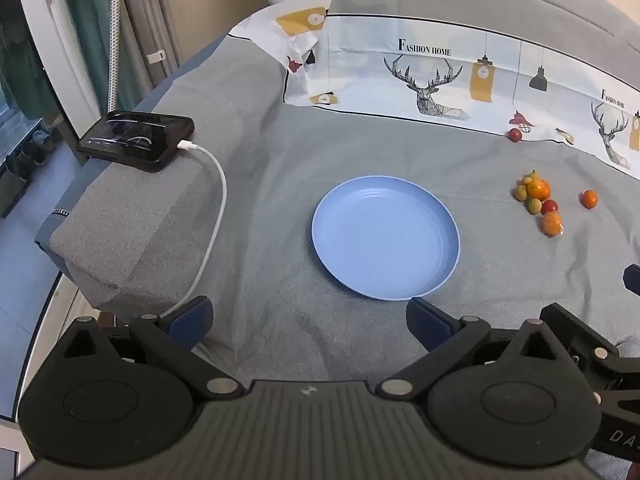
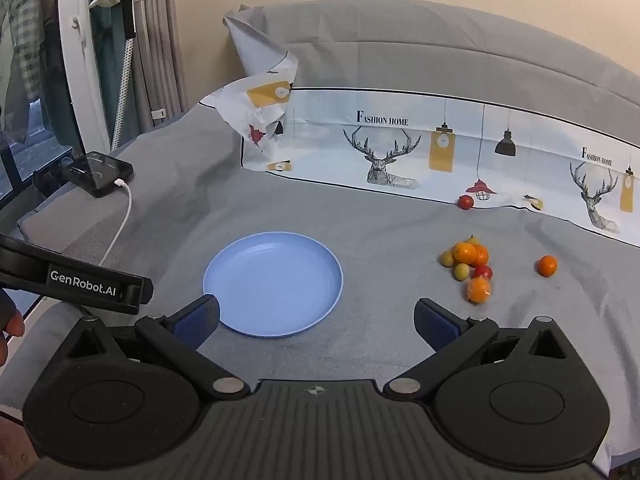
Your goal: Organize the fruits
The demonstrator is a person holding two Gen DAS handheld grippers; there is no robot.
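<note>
An empty blue plate [image 1: 386, 236] [image 2: 274, 282] lies on the grey bedspread. To its right sits a cluster of small fruits [image 1: 538, 202] [image 2: 470, 264]: oranges, green-yellow fruits and a red one. A lone orange [image 1: 589, 199] [image 2: 547, 265] lies further right. A red fruit [image 1: 515, 135] [image 2: 465, 202] sits at the printed sheet's edge. My left gripper [image 1: 310, 318] is open and empty, just short of the plate. My right gripper [image 2: 316, 320] is open and empty, near the plate's near right edge.
A black phone [image 1: 136, 140] [image 2: 98, 172] with a white charging cable [image 1: 214, 216] lies on a grey pillow at the left. A deer-print sheet [image 1: 440, 80] [image 2: 400, 148] runs along the back. The bed edge and window are at the left.
</note>
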